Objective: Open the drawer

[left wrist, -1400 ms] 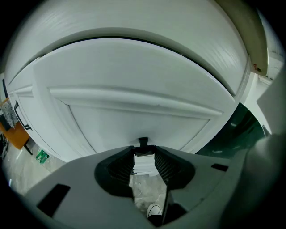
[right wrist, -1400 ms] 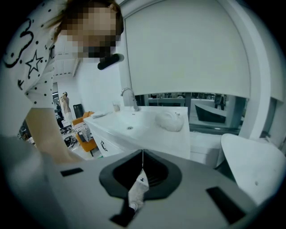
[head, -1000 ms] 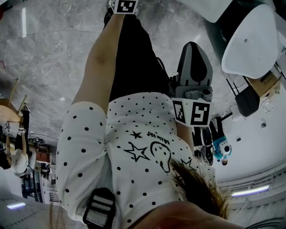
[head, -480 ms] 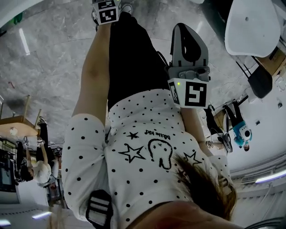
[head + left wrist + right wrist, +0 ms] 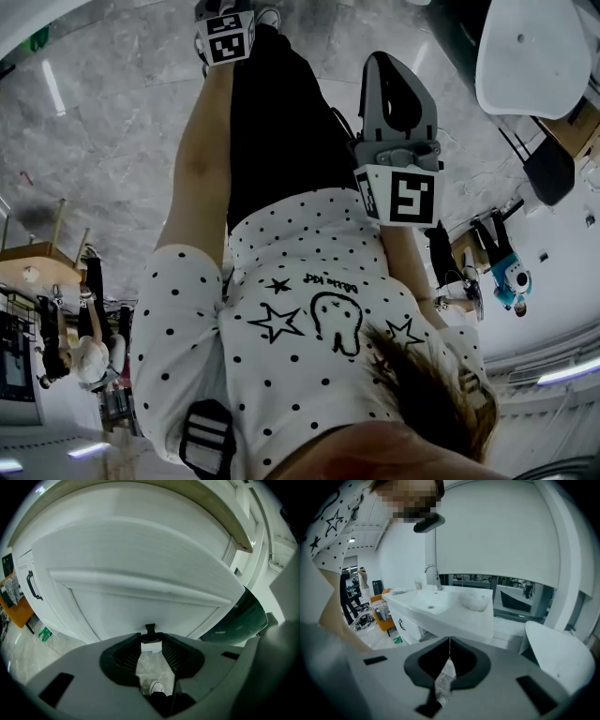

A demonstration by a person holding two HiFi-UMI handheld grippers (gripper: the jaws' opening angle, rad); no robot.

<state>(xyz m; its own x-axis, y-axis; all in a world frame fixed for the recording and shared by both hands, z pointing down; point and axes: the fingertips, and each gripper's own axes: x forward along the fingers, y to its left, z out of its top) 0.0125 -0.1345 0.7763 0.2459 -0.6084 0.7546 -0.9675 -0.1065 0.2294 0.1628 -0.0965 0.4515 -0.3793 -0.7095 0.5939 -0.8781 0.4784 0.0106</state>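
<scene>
Facing the drawer (image 5: 140,602), left gripper (image 5: 151,639) seemingly just reaches its handle (image 5: 150,629).

Grey marble floor (image 5: 84,150) fills the upper left of the head view. White chair (image 5: 534,56) upper right, wooden table (image 5: 33,255) at left edge, light strip (image 5: 567,371) lower right. Right gripper view: white basin (image 5: 436,604) with tap (image 5: 433,576) at centre, white blind (image 5: 497,531) above window (image 5: 520,592), orange seat (image 5: 382,616) at left.
</scene>
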